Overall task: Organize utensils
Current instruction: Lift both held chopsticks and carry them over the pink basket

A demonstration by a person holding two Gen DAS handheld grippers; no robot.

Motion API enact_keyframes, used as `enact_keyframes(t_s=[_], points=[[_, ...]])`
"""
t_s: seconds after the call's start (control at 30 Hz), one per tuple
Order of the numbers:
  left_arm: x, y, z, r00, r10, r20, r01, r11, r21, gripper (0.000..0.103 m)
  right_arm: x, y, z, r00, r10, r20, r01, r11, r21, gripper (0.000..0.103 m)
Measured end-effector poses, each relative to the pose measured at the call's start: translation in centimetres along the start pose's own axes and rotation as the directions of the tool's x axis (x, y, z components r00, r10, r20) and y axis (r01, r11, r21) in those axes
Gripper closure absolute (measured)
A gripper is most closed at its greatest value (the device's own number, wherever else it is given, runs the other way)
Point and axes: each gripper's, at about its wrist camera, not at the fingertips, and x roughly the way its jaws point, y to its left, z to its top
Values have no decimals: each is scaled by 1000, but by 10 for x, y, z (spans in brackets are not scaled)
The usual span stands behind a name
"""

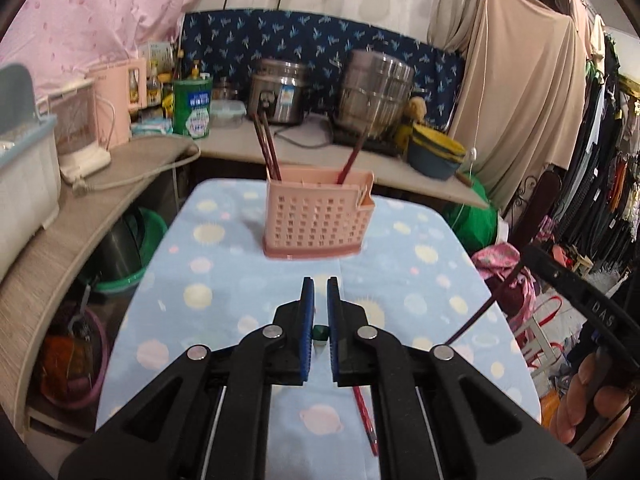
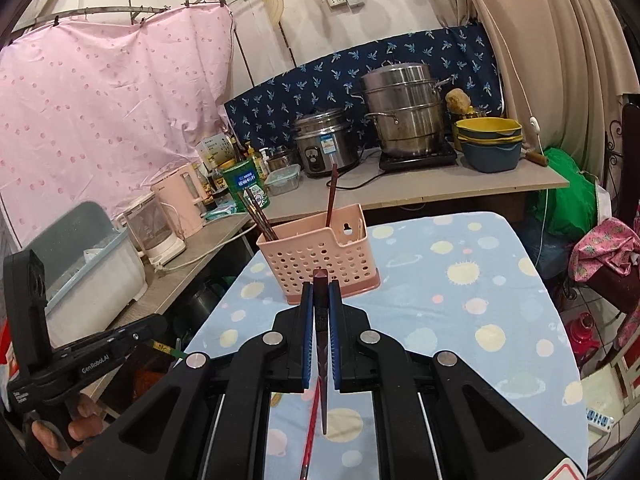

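Note:
A pink perforated utensil holder stands on the table's blue planet-print cloth with dark red chopsticks upright in it. My left gripper hangs in front of the holder, shut on a thin green stick seen end-on between its blue pads. In the right wrist view the green stick pokes out of that gripper. My right gripper is shut on a dark brown chopstick, held above the cloth near the holder. A red stick lies on the cloth below.
Behind the table a counter carries a rice cooker, a steel steamer pot, stacked bowls and a green tin. A curved side shelf on the left holds a kettle and a dish box. Clothes hang at right.

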Motion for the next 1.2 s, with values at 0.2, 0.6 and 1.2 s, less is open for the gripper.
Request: enact_keyframes(t_s=[0.2,0.6,1.2], points=[[-10,2,23,1000,-4,31,4,1000,-1,97,-5,9,19,999,4,44,-3,1000,-25,96],[-17,-3,104,986,7,169,-10,1000,18,97,23,14,69,996,20,89,-18,1000,-19,96],[50,7,243,933,47,356,-40,999,-28,97,119,5,174,971,70,229,-96,989,108,96]])
